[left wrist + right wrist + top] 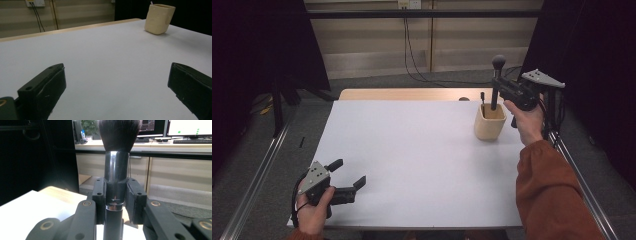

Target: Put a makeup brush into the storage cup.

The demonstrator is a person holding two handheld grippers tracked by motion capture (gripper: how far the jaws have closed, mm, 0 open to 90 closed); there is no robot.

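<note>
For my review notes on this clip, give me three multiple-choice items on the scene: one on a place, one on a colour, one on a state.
1. Where does the cup stand?
A. near the table's far right corner
B. at the table's near left edge
C. on the floor

2. What colour are the bristles of the brush?
A. white
B. black
C. pink

3. How is the left gripper?
A. shut on the brush
B. shut on the cup
C. open, nothing between its jaws

Answers:
1 A: the high view shows it at the far right of the table.
2 B: the right gripper view shows a dark tuft above the right gripper.
3 C: its jaws stand wide apart over bare table.
</note>
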